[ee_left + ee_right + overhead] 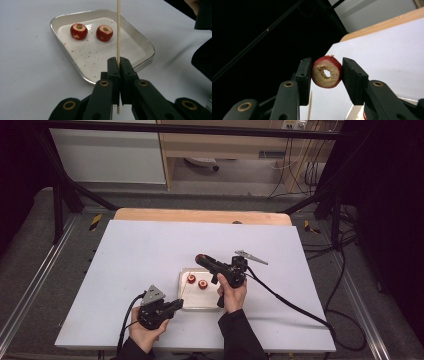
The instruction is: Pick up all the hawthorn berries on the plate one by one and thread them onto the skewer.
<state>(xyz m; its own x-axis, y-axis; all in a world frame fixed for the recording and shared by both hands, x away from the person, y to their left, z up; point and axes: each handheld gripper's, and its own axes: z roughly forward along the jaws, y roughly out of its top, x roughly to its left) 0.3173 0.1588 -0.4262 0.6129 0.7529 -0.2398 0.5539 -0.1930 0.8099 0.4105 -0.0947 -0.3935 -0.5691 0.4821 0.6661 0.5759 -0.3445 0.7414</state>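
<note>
A: In the middle of the white table point(150, 250), toward five o'clock from its centre, sits a shallow metal tray point(147, 47) with rounded corners and a shiny rim. Its floor is pale and speckled with red crumbs.

B: And the fruit?

A: Two small round red fruits point(79, 31) lie side by side at the tray's far end, each cored, with a pale ring around the hole. A third cored fruit point(327, 72) is in the air, pinched by its red skin between the flat black pads of the right gripper point(326, 75), its cut face and clean hole toward the camera.

B: So that gripper is grasping it.

A: Yes, clamped on both sides. In the high view the right gripper point(201, 258) points to ten o'clock, above the tray's far edge.

B: The other one?

A: The left gripper point(119, 65), at seven o'clock from the tray, is clenched on a thin, straight wooden skewer point(118, 30). The stick runs through the closed jaws and reaches out over the tray.
</note>
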